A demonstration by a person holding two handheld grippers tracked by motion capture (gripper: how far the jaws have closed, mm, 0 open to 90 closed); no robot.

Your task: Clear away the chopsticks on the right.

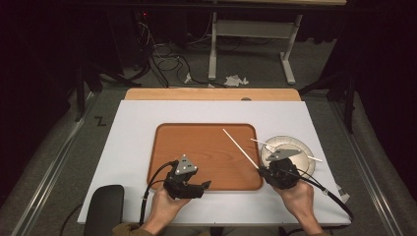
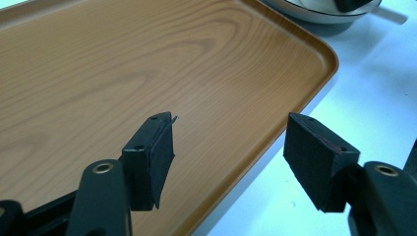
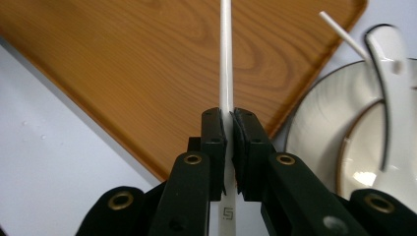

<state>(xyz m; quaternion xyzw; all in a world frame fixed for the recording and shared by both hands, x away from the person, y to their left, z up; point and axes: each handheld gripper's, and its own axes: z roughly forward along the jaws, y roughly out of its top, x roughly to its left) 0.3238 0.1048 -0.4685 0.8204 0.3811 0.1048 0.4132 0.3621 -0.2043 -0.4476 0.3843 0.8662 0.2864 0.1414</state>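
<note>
Right gripper (image 3: 227,128) jaws clenched on white chopstick (image 1: 241,147), aimed across wooden tray (image 1: 206,152); left gripper (image 2: 228,152) released, waiting over tray's edge.

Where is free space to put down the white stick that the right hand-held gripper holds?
The wooden tray is bare across its far and middle part, between its left rim and the stick. The white board left of the tray is free too. It is crowded at the right: the plate carries a second stick, and the right hand-held gripper hangs beside it.
</note>
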